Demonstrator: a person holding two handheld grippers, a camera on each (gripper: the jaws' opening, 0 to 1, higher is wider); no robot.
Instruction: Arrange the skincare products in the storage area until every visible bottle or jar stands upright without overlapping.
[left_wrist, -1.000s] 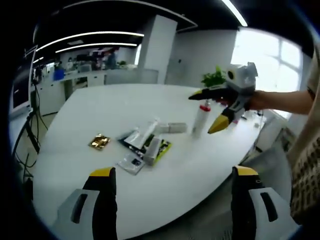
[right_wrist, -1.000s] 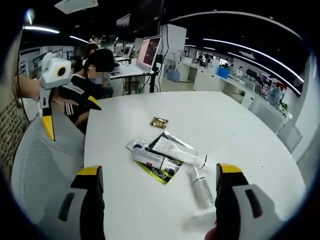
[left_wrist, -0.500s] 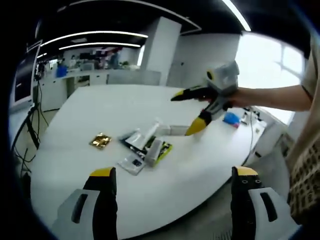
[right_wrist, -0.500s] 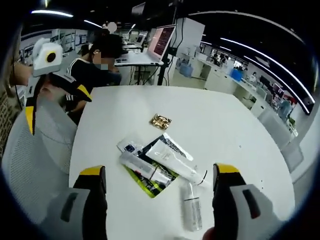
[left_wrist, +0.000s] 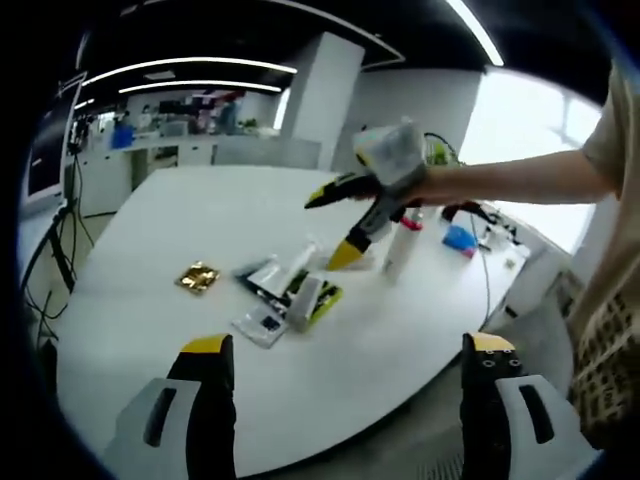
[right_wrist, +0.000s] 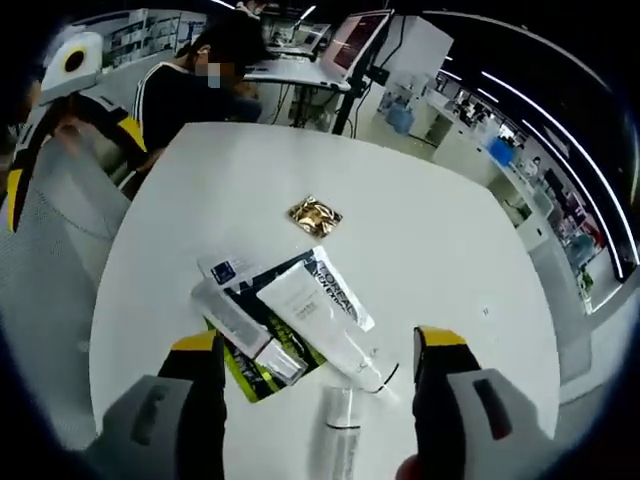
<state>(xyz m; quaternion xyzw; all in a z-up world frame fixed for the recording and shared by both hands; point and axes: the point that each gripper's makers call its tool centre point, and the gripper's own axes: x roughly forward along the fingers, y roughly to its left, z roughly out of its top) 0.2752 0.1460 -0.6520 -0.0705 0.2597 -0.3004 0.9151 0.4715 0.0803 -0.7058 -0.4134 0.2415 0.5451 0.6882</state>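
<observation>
Several skincare items lie in an overlapping pile (left_wrist: 288, 287) on the white table (left_wrist: 180, 215). A white tube (right_wrist: 320, 308) lies across a grey-white tube (right_wrist: 238, 322) and a green-black sachet (right_wrist: 252, 372). A small blue-marked packet (right_wrist: 224, 270) lies beside them. A white bottle (left_wrist: 399, 246) with a red cap seems to stand upright right of the pile, and the same bottle (right_wrist: 336, 448) shows low between my right jaws. My right gripper (left_wrist: 323, 233) hovers open above the pile. My left gripper (left_wrist: 347, 400) is open, held back from the table's near edge.
A gold foil wrapper (right_wrist: 315, 215) lies apart from the pile. A blue item (left_wrist: 461, 240) and cables sit at the far right of the table. A seated person (right_wrist: 195, 85) and a laptop (right_wrist: 352, 38) are beyond the table, with a grey mesh chair (right_wrist: 45, 300) beside it.
My right gripper has moved left and down from beside the white bottle to over the pile. The products on the table have not moved.
</observation>
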